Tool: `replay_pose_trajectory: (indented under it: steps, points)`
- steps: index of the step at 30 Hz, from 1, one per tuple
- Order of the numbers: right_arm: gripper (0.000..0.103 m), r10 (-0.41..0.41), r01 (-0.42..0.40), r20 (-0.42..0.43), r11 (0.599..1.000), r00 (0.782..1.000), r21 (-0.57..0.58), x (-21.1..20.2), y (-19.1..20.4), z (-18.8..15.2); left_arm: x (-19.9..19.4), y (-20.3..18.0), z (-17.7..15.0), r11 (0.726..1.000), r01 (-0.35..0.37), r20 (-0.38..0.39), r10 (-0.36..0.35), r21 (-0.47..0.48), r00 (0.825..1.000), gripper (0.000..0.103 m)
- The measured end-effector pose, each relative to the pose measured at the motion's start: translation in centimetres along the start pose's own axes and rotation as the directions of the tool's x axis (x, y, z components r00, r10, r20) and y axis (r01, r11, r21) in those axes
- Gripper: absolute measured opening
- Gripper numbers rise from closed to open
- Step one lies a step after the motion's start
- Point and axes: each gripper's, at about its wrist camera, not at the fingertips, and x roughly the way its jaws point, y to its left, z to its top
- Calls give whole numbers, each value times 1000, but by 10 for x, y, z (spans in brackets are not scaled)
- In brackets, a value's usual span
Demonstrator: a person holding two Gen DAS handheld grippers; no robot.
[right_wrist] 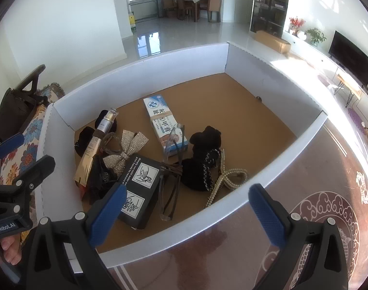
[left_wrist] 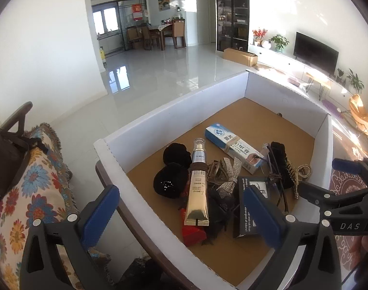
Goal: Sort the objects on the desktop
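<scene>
gold plastic cosmetic tube [left_wrist: 198, 193]: lower the wide-open, empty left gripper [left_wrist: 184, 213] astride its body; keep the released, empty right gripper [right_wrist: 184, 215] clear.

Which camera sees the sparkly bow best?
The right wrist view: the sparkly bow lies open with both loops showing. In the left wrist view the bow is foreshortened among clutter.

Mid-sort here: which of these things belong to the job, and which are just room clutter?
Job:
gold tube
blue-white box
black box
rhinestone bow
glasses
white tray

Lying about:
floral cushion
cardboard carton
television
</scene>
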Motion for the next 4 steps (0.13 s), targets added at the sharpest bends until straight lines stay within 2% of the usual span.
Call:
replay_pose_trajectory:
  steps: [2,4]
  points:
    - [101,-3,3,-2,1000,1000,-14,3,4,2,-3,8,-1,999,-12,30,14,-46,999,103]
    - [101,3,-3,-2,1000,1000,-15,6,6,3,-5,9,-1,999,-19,48,21,-28,999,103]
